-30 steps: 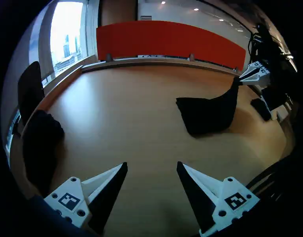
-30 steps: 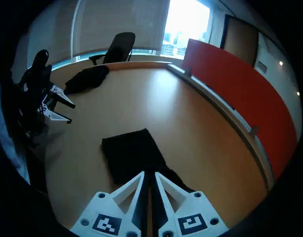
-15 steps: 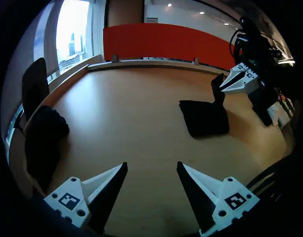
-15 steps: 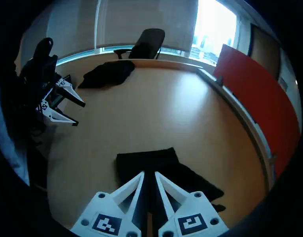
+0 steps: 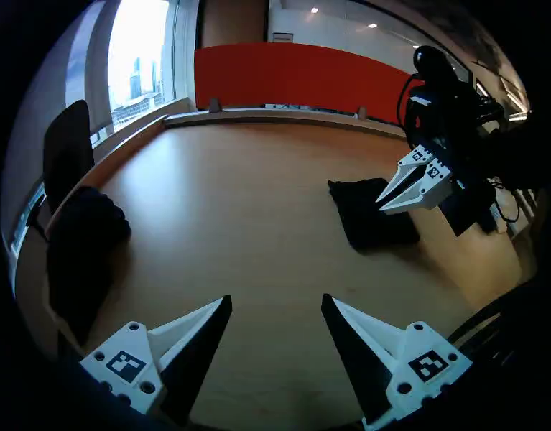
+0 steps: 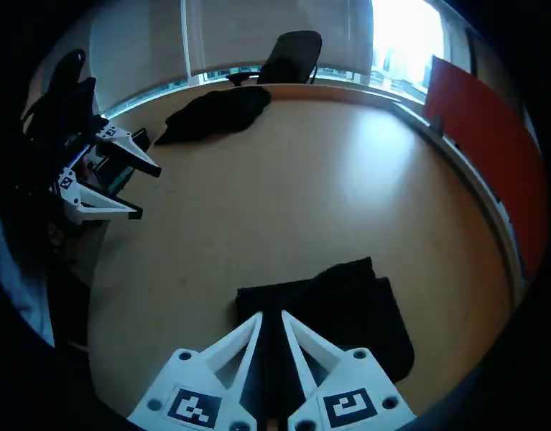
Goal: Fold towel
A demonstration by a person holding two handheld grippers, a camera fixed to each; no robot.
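Note:
A black towel (image 5: 365, 215) lies folded flat on the wooden table (image 5: 232, 194), toward its right side. In the right gripper view the towel (image 6: 340, 316) spreads just beyond my right gripper (image 6: 271, 316), whose fingers stand nearly together with dark cloth in the narrow gap. From the left gripper view, that right gripper (image 5: 381, 206) reaches down onto the towel's right edge, held by a person's dark-sleeved arm. My left gripper (image 5: 275, 302) is open over bare table, well short of the towel. It also appears open at the left as the left gripper (image 6: 149, 194).
A heap of black cloth (image 5: 85, 237) sits on the table's left end, seen as the heap (image 6: 218, 115) too, beside an office chair (image 6: 293, 54). A red divider (image 5: 297, 75) lines the far table edge. Dark gear lies at the right near the person.
The right gripper has brought the raised towel edge down and across, so the towel now lies folded flat. The left gripper has stayed open and almost still.

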